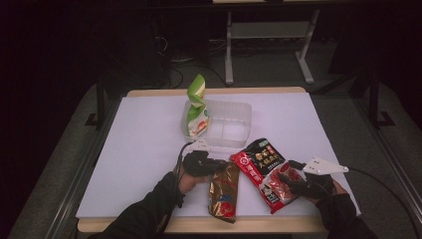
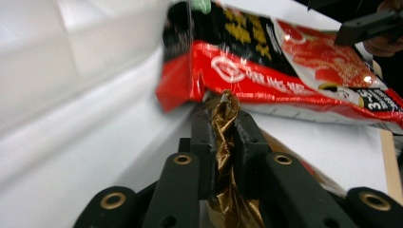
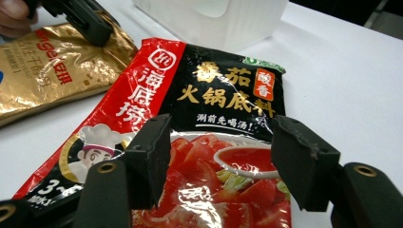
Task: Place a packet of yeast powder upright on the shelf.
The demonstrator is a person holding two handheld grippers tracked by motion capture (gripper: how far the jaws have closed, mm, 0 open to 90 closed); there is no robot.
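In the high view, the left gripper (image 1: 215, 167) at lower centre grips the top edge of the gold pouch (image 1: 225, 191), with the red pouch (image 1: 266, 172) just to its right, under the right gripper (image 1: 293, 172), and the tub (image 1: 234, 112) above. In the left gripper view, the jaws are clamped on the gold pouch's crumpled edge at centre. In the right gripper view, the jaws stand apart over the red pouch's lower half.

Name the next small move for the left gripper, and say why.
Probably lift the gold packet and carry it toward the clear plastic bin. The left gripper has its jaws pinched on the packet's crumpled top edge, so the grip looks made. A green packet already stands in the bin, which suggests packets are being collected there. The right gripper sits open over the red packet.
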